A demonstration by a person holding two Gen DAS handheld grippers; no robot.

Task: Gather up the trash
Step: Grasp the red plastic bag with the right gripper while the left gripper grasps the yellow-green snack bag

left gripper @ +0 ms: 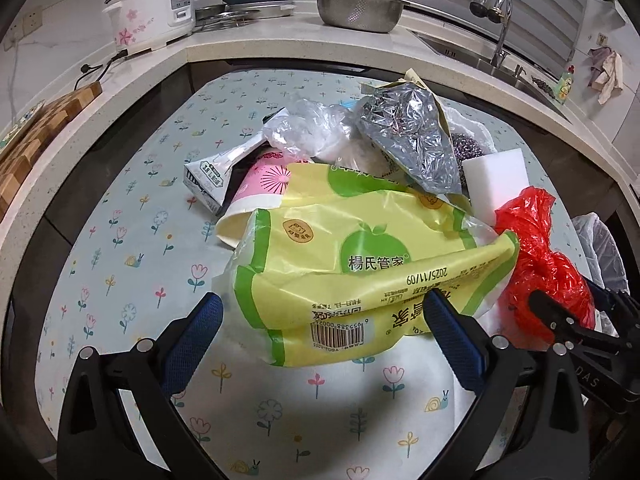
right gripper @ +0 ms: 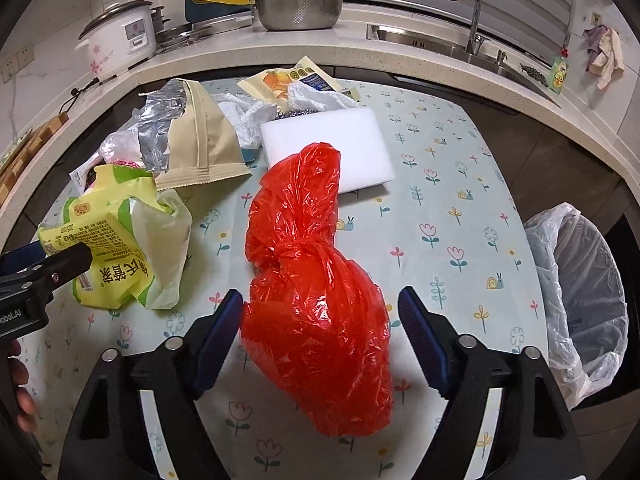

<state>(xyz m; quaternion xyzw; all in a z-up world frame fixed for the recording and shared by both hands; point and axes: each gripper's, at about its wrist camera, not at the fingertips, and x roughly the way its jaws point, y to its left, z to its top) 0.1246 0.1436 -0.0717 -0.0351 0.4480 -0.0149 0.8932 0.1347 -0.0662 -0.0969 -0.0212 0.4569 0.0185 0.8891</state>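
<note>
Left wrist view: the left gripper (left gripper: 322, 318) stands open around the yellow-green wrapper (left gripper: 360, 264), with a milk carton (left gripper: 212, 178) behind.

Right wrist view: the right gripper (right gripper: 320, 316) straddles the knotted red bag (right gripper: 316, 304), left pad touching, right pad clear; only here the lined bin (right gripper: 580, 292) shows, right.

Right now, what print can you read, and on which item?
"楊氏管家": yellow-green wrapper.
"2025/11/09": same wrapper, upside down.
"6 955388 0002": by its barcode; last digit unclear.
"3.8": small carton; the rest is blurred.
"DAS": right tongs, on the body.
Orange packet: print too small.
</note>
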